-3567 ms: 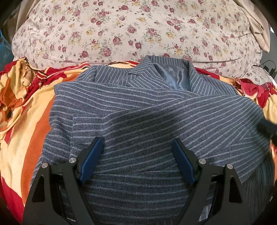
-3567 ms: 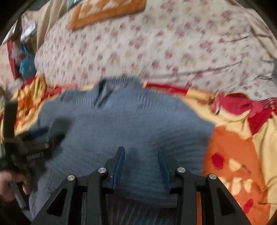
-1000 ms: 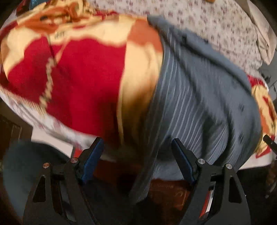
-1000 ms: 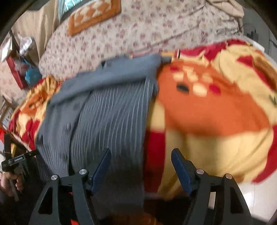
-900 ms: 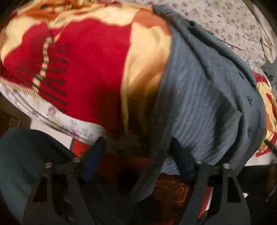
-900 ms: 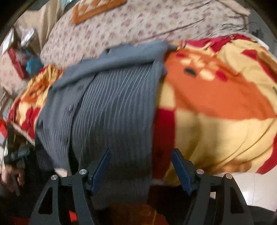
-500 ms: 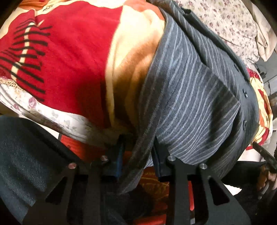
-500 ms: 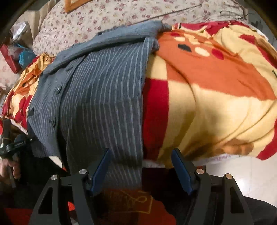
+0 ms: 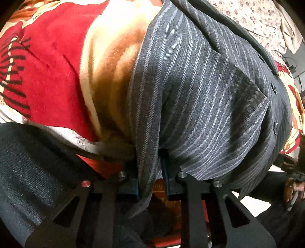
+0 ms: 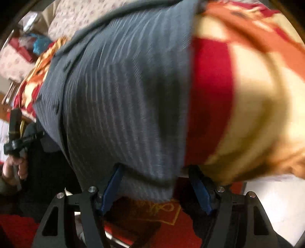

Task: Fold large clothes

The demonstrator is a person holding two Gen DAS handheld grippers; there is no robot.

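A grey pinstriped jacket (image 9: 200,91) lies on the bed with its hem hanging over the near edge. My left gripper (image 9: 149,167) is shut on the jacket's left bottom edge, with cloth pinched between the blue pads. In the right wrist view the same jacket (image 10: 124,95) fills the middle, blurred. My right gripper (image 10: 154,183) is open, with its jaws either side of the jacket's right bottom corner. The left gripper also shows in the right wrist view (image 10: 15,129) at the far left, held by a hand.
A red, orange and cream blanket (image 9: 66,66) covers the bed under the jacket and shows in the right wrist view too (image 10: 247,85). A floral quilt (image 9: 257,17) lies at the back. A red box (image 10: 152,219) sits below the bed edge.
Both grippers dropped from above the jacket to the bed's near edge. The left gripper closed on the jacket's bottom edge. The right gripper moved in around the other corner and stays open.
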